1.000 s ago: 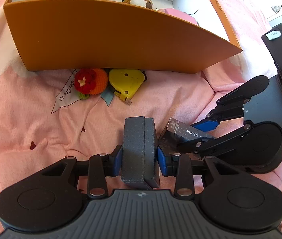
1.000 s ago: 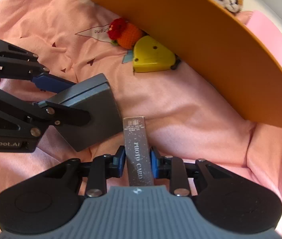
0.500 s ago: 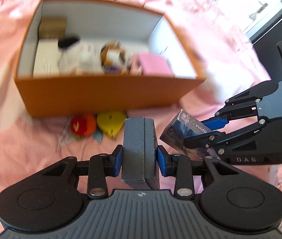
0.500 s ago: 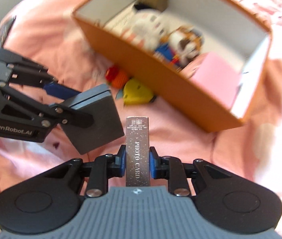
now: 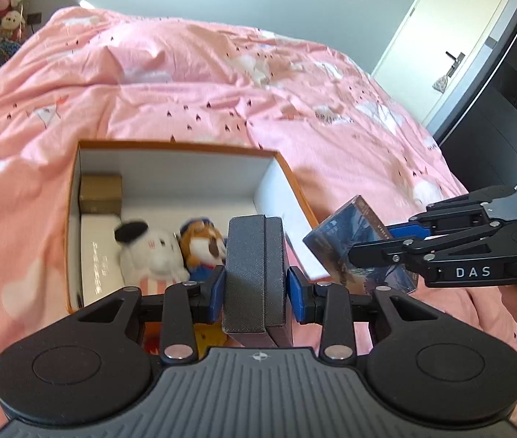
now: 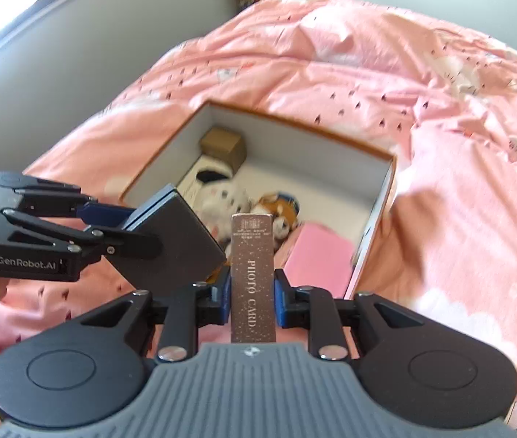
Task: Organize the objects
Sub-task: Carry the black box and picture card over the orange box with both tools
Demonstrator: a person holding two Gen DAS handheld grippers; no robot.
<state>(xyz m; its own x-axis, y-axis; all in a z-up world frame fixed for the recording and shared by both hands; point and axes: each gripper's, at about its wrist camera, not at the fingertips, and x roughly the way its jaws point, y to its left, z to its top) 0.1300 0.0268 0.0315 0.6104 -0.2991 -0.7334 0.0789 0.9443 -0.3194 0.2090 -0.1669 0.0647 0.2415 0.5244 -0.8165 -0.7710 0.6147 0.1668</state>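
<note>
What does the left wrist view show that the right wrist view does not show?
Only the left wrist view shows the door and the dark cabinet. Only the right wrist view shows the pink pad in the box and the words on the card box in the right gripper. Both show the orange box, the plush toys, the pink bedcover, and the left gripper clamped on the grey case.

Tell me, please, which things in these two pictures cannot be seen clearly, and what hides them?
- Left wrist view: the dark grey case covers the orange box's near right part.
- Left wrist view: the plush toys are blurred.
- Right wrist view: the photo card box covers part of the plush toys; its small print is unreadable.
</note>
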